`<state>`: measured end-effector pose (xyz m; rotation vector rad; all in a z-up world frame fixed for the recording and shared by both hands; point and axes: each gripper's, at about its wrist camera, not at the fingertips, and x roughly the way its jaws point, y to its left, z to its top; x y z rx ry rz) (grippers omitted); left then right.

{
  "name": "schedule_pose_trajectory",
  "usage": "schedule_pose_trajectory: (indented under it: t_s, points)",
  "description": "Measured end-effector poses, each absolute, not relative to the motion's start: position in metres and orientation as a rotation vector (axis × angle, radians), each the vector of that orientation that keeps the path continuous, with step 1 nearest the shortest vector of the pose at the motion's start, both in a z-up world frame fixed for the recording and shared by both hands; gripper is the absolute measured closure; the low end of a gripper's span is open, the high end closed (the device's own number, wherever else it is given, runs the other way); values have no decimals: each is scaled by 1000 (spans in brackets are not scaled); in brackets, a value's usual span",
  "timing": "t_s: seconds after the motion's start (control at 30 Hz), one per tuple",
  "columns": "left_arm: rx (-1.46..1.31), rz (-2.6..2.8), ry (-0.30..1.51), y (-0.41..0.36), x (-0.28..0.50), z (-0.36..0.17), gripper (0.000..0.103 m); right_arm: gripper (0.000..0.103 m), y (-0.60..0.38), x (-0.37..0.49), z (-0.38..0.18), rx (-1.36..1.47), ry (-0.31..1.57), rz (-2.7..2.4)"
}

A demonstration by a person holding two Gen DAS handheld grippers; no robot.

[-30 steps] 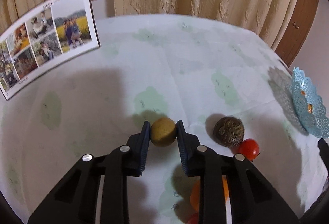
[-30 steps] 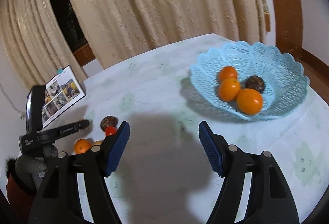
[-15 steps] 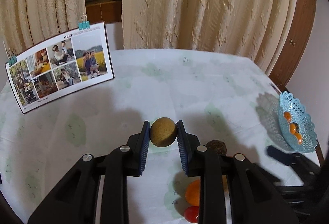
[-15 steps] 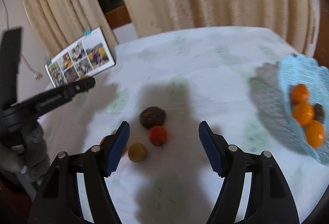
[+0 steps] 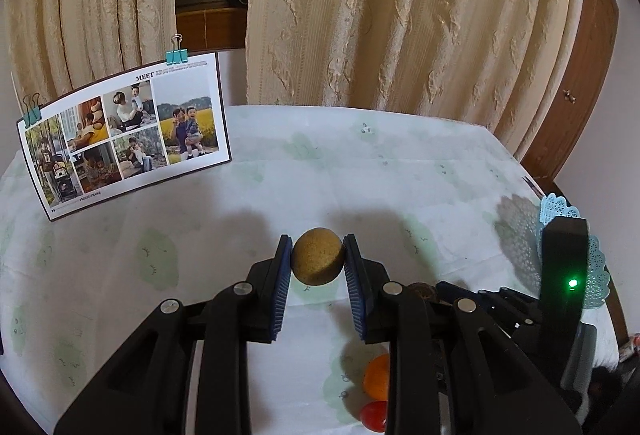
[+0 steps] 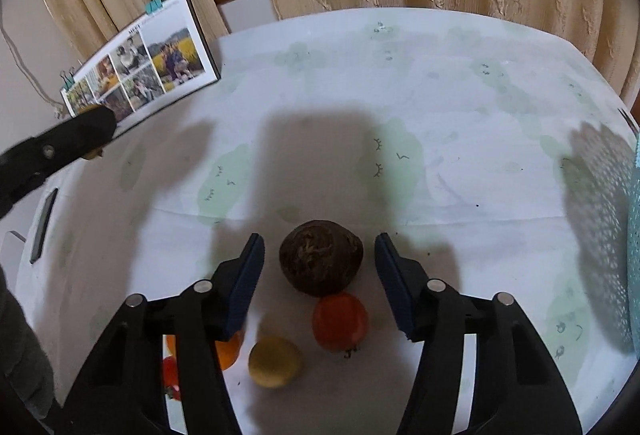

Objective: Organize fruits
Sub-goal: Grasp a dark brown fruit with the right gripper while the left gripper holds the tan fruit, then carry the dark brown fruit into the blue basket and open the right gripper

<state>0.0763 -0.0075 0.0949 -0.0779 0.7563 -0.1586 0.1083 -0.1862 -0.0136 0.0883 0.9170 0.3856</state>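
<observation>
Two tools | left tool point(image 5: 317, 264) clamps round rough-skinned fruit point(image 5: 317, 261); right tool point(image 6: 319, 266) spread around wrinkled dark fruit point(image 6: 321, 262)

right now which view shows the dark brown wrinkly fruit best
The right wrist view: the dark brown fruit sits whole on the tablecloth, between the open right hand-held gripper pads. In the left wrist view only a sliver shows behind the left hand-held gripper.

The brown fruit point(image 6: 321, 262) looks rough and matt, the red fruit point(image 6: 340, 321) smooth and glossy. The basket point(image 5: 598, 269) is lacy light-blue plastic; the tablecloth point(image 6: 440, 107) matt.
</observation>
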Motion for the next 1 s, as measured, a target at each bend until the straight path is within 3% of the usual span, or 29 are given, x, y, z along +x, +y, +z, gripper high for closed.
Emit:
schedule_pose_trajectory:
  t_s: [0.13,1.0]
  points:
    - [-75,-157,766,-9,78,91,77,59,-184,106,-14,56,910,368]
    - [-36,-219,767,-32,68,90,77,59,-329,59,39,346,696,133]
